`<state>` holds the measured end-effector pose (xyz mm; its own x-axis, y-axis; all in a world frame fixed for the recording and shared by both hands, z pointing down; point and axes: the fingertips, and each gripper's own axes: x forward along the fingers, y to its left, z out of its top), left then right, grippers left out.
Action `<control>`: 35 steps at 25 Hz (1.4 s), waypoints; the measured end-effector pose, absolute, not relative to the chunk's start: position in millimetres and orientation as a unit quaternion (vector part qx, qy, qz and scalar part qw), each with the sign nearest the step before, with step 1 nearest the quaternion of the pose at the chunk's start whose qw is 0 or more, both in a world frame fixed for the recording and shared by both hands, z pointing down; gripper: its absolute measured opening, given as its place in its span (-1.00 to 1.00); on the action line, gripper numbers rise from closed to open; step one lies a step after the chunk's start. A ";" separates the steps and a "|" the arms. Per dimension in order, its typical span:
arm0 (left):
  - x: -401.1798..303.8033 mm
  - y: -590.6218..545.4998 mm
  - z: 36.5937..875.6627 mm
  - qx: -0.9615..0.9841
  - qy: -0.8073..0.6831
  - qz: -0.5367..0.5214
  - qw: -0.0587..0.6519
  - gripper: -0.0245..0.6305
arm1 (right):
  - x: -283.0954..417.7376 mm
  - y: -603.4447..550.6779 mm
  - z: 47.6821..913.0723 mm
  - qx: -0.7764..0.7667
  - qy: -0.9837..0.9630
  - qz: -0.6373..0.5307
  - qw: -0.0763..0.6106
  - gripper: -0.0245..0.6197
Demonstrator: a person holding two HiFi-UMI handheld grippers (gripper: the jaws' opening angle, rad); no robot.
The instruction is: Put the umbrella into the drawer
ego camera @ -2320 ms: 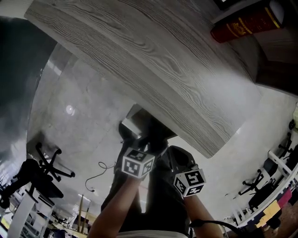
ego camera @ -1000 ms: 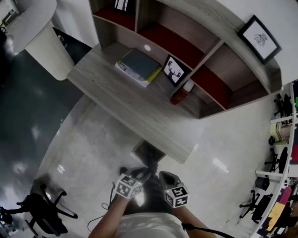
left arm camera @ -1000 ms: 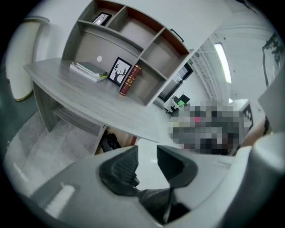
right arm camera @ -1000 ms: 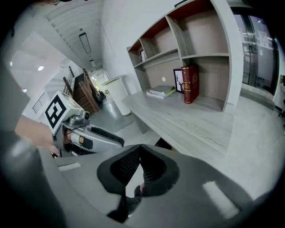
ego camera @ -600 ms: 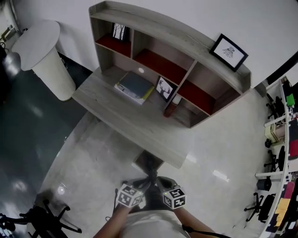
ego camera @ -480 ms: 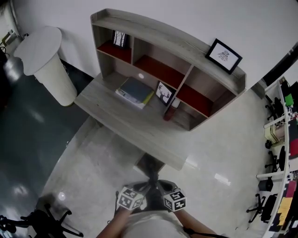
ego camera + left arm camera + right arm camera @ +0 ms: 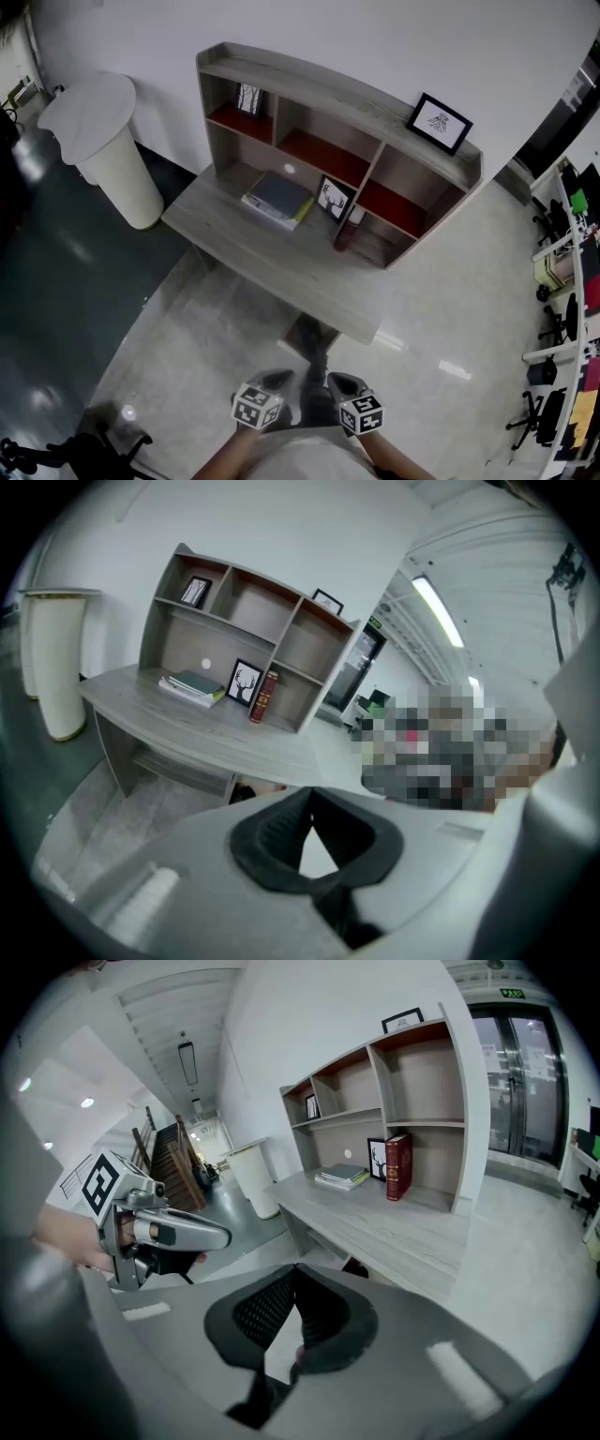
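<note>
No umbrella can be made out in any view. A grey drawer front (image 7: 302,328) juts from under the desk's front edge (image 7: 281,281), with a dark shape (image 7: 315,361) just in front of it that I cannot identify. Both grippers hang low in the head view, away from the desk. My left gripper (image 7: 278,380) (image 7: 312,791) is shut, its pads meeting at the tips with nothing between them. My right gripper (image 7: 336,382) (image 7: 296,1269) is shut and empty as well. In the right gripper view the left gripper (image 7: 141,1232) shows at the left, held in a hand.
The desk carries a shelf unit (image 7: 337,141) with books (image 7: 278,199), a small picture (image 7: 332,200), a red book (image 7: 398,1166) and a framed print (image 7: 439,123) on top. A white round pedestal (image 7: 103,141) stands to its left. Office chairs (image 7: 539,412) stand far right.
The head view has risen and pulled back, so the whole desk and shelf unit now show. Both grippers have come away from the drawer under the desk and sit nearer my body.
</note>
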<state>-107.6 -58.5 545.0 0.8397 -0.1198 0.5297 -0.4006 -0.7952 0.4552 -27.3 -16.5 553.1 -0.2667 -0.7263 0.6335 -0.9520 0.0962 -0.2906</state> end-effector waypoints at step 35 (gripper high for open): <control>-109.4 83.6 500.3 0.933 -0.199 0.215 0.210 -0.92 | 28.3 144.5 496.9 0.621 -0.726 0.275 0.105 -0.91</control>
